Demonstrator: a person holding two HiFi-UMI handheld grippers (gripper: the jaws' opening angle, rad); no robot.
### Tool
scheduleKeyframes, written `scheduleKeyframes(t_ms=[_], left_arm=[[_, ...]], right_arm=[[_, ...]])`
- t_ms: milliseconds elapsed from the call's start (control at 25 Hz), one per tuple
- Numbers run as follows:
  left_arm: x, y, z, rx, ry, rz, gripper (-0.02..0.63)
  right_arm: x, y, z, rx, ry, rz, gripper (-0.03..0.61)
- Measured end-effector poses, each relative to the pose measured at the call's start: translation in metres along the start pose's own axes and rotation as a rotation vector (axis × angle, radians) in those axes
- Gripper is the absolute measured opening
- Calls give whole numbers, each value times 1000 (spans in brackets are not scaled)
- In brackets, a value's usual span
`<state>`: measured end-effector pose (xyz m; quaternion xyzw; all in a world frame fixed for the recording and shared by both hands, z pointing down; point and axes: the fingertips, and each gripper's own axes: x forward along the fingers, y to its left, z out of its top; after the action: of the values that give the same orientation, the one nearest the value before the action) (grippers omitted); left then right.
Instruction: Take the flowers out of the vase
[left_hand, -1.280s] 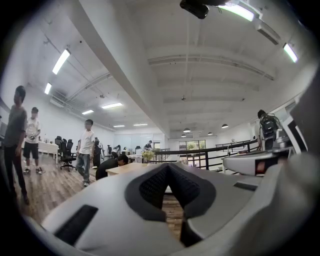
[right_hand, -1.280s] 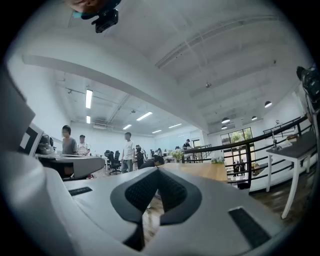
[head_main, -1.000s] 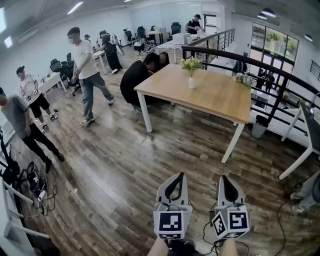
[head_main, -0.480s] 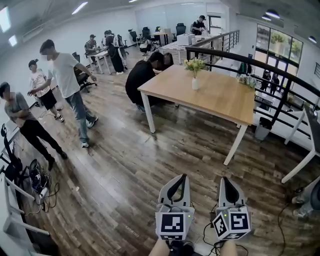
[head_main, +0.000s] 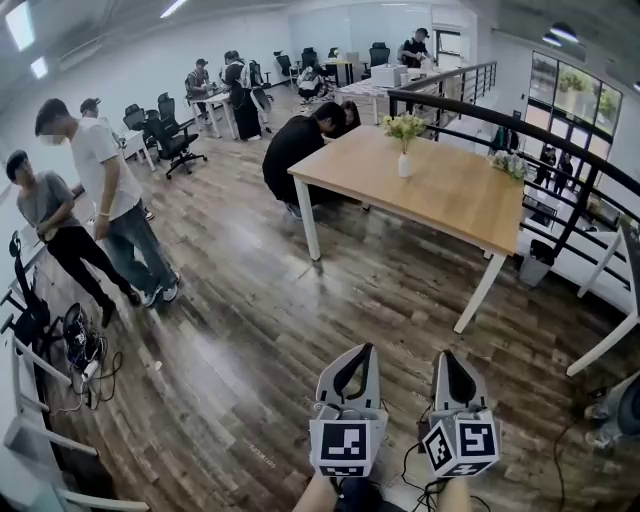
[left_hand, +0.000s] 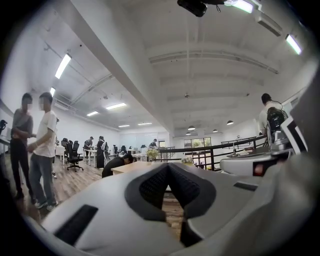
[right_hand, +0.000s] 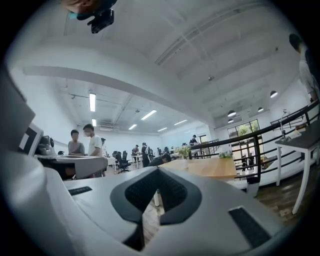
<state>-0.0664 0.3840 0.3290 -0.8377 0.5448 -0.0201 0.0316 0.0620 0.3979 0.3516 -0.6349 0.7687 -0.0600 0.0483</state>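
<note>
A small white vase (head_main: 405, 165) with pale flowers (head_main: 404, 126) stands on the far side of a wooden table (head_main: 440, 195), well ahead of me. Both grippers hover low over the floor, far short of the table. In the head view my left gripper (head_main: 364, 349) and right gripper (head_main: 444, 355) sit side by side, each shut with nothing between the jaws. The left gripper view has the flowers (left_hand: 152, 154) tiny beyond its closed tips (left_hand: 168, 165). The right gripper view shows the flowers (right_hand: 185, 150) on the table beyond its closed tips (right_hand: 158, 170).
A person in black (head_main: 298, 148) crouches at the table's far left corner. Two people (head_main: 100, 195) stand at the left near cables (head_main: 80, 352) on the wood floor. A black railing (head_main: 565, 175) runs behind the table, and a second bunch of flowers (head_main: 508, 163) lies by it.
The person in the white shirt has walked left to the person in grey. The view has swung slightly, so the table sits a bit further right. Both grippers have kept their place, shut.
</note>
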Motion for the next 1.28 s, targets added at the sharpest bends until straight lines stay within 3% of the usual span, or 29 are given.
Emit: scheduleKeyframes(t_ms=[600,1280], left_arm=[[89,55,-27,-60,49,-27,34],[191,133,-34,-54,16,-68,34]], right_arm=[[102,-8,-15,-13,18,-50,14],[214,-8,-12,-55,26,-118,14]])
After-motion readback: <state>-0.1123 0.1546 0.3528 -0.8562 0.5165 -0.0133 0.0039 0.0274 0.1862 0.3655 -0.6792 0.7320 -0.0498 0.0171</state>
